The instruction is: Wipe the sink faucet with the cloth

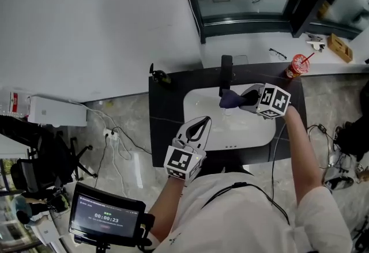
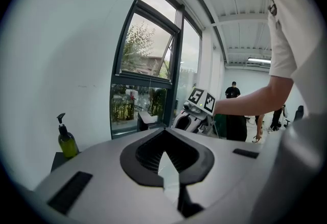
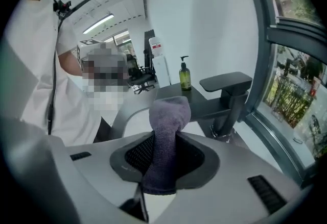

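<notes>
Clamping the purple cloth (image 3: 164,116) between its jaws, the right gripper (image 3: 166,139) holds it bunched just beside the black faucet (image 3: 228,96), above the white sink (image 1: 248,131). The left gripper (image 1: 203,121) hovers empty, jaws together, over the basin's near side. Wiping looks about to begin; next, the cloth must press onto the spout and rub along it.

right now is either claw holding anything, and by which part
The right claw grips the purple cloth around its bunched middle; the left claw holds nothing.
</notes>
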`<action>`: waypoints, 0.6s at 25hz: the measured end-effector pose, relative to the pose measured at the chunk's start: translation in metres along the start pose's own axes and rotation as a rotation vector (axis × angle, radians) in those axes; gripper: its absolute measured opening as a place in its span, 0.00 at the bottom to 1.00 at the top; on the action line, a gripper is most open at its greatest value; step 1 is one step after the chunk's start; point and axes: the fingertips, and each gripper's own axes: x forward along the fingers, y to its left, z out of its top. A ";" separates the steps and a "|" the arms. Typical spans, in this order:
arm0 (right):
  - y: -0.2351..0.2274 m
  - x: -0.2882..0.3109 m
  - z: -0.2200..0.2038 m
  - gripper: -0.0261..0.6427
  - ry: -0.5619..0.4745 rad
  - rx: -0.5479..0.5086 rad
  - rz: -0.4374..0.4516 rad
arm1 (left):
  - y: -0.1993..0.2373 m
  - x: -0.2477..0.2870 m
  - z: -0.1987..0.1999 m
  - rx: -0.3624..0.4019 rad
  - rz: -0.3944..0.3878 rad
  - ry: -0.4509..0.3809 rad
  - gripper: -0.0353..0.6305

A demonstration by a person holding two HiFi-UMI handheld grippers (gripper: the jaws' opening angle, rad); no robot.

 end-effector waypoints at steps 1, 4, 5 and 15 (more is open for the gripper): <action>-0.002 0.007 0.005 0.20 0.004 -0.008 0.006 | 0.001 0.000 0.001 0.000 0.001 -0.002 0.05; -0.016 0.023 0.020 0.20 0.005 0.002 0.014 | 0.004 0.001 0.004 -0.001 0.008 -0.004 0.05; -0.022 0.026 0.023 0.20 0.007 0.007 0.007 | 0.004 0.000 0.005 -0.002 0.009 -0.006 0.05; -0.073 0.012 0.032 0.20 -0.014 0.086 -0.147 | 0.002 -0.010 0.007 -0.001 0.020 -0.010 0.05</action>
